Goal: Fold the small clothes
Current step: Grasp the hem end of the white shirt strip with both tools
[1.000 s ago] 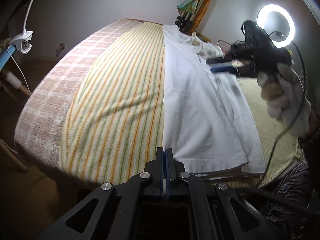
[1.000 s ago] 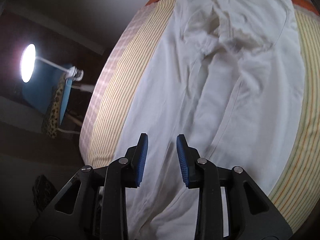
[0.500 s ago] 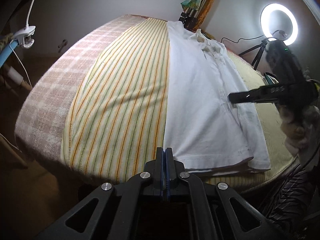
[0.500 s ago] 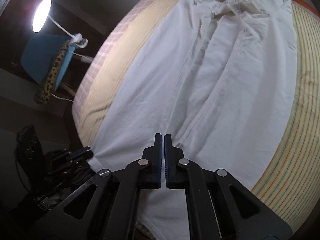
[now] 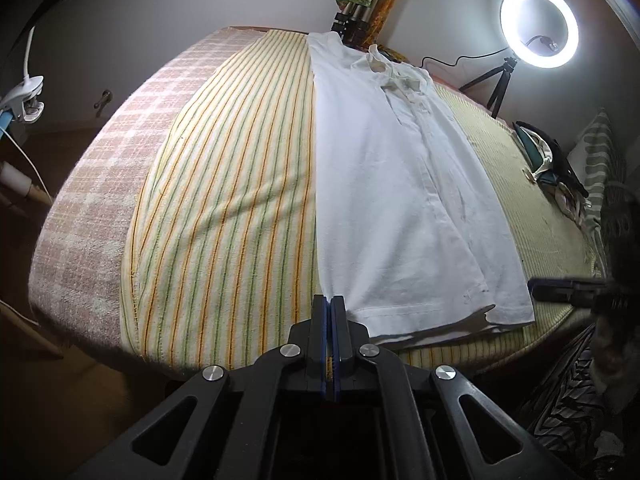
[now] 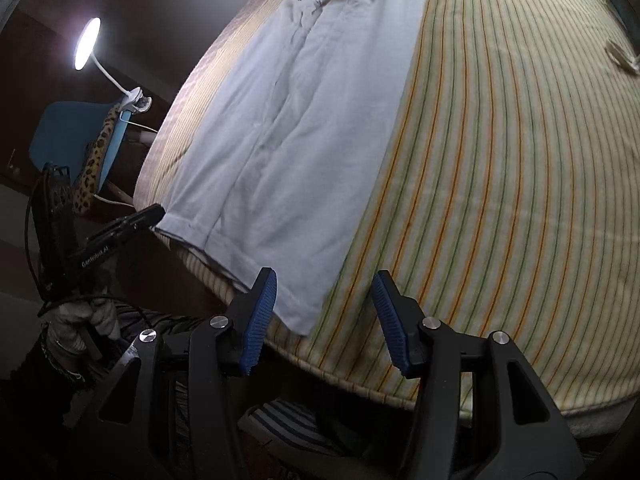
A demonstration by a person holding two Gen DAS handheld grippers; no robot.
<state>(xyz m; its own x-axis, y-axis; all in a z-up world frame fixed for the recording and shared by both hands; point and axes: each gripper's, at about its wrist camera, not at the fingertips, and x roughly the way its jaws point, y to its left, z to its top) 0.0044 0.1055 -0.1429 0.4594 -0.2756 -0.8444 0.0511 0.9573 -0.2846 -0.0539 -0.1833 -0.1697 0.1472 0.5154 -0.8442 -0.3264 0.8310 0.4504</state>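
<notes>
White shirt [image 5: 400,200] lies flat on the striped towel [image 5: 224,216], which covers the bed [image 5: 80,216]; shirt folded lengthwise into a long panel, collar at the far end, hem at the near edge of the towel.

Against half a second ago: right gripper [image 6: 324,316] has swung off the shirt toward its right side and now hangs over the shirt's near right hem corner and bare towel. Its jaws, then pressed together, are opening; the hem corner shows in the gap below, but the pads do not press on it. In the left view that gripper has dropped from beside the shirt's middle to beside the hem corner [image 5: 568,292].

Left gripper [image 5: 329,312] has barely shifted: jaws shut tight, tips at the shirt's near left hem corner. Whether cloth is pinched between them, I cannot tell.

Writing: white lettering on the left gripper's arm, seen from the right view, reads roughly "Genrobot.AI" [image 6: 95,256], small and slanted.

Ring light [image 5: 538,32] stands beyond the shirt's collar end.
</notes>
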